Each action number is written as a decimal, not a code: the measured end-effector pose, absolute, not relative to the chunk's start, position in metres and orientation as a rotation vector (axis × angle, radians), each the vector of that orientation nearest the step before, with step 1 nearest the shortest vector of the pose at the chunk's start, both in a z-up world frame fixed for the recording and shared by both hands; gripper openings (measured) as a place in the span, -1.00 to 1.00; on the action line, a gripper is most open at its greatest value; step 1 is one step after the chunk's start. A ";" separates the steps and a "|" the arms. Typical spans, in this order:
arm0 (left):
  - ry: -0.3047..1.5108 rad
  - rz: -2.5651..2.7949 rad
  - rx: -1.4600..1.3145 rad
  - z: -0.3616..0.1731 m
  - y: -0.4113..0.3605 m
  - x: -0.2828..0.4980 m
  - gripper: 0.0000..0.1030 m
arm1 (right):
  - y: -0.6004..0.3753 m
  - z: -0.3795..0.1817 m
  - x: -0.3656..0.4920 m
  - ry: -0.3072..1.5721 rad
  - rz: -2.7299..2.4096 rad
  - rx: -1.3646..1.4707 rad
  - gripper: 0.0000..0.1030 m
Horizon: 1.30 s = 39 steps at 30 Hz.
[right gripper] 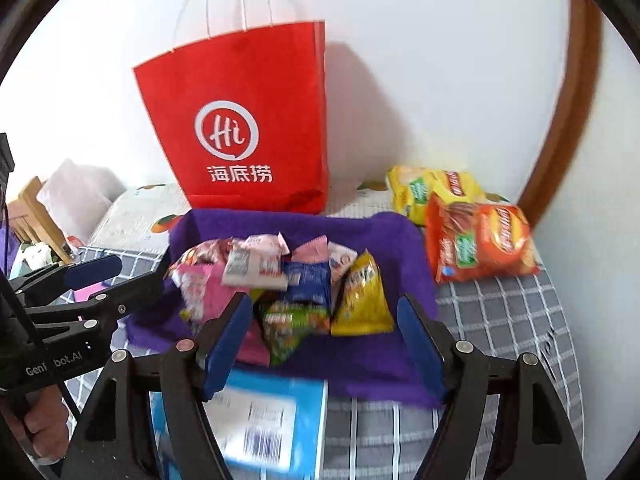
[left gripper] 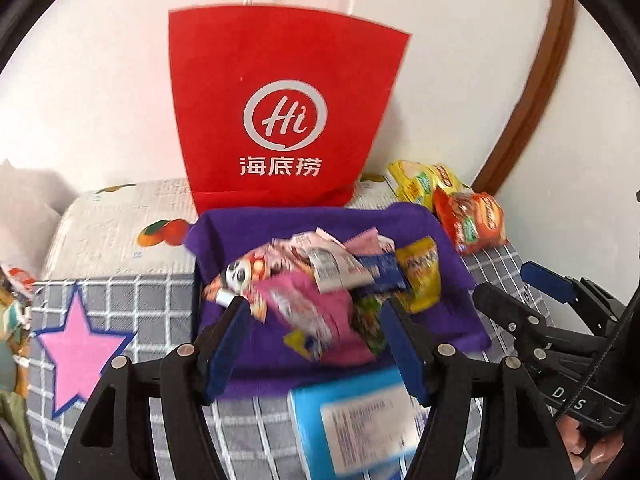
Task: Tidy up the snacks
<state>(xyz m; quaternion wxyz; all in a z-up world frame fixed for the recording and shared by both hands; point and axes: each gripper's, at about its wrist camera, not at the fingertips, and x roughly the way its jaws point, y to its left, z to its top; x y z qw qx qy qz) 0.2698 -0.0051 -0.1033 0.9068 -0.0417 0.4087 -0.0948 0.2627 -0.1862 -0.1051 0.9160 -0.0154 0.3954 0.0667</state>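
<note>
Snack pile [left gripper: 320,280] lies beyond open left gripper [left gripper: 320,344], seemingly untouched

Left gripper [left gripper: 316,332] angled downward, jaws apart, nothing between pads. Right gripper [right gripper: 326,332] likewise: jaws apart, empty.

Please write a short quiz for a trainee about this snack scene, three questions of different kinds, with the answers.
1. True or false: the red paper bag lies flat on the bed.
2. Which item lies nearest the cameras, in front of the purple tray? A) light blue pack B) orange chip bag C) yellow snack packet
3. Fill in: beside the tray, the orange chip bag partly overlaps the ___ chip bag.

Key
1. False: it stands upright behind the tray.
2. A: the light blue pack.
3. Yellow.

The left gripper and the right gripper are open and hold nothing.
</note>
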 end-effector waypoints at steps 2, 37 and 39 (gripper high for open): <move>0.837 -0.202 -0.094 -0.094 -0.007 0.248 0.31 | -0.191 -0.098 0.240 0.808 0.128 -0.022 0.45; 0.616 -0.156 -0.058 -0.035 -0.023 0.009 0.98 | -0.225 -0.039 -0.001 0.701 -0.060 0.040 1.00; 0.615 -0.154 -0.061 -0.035 -0.021 0.007 0.98 | -0.224 -0.039 -0.002 0.699 -0.059 0.034 1.00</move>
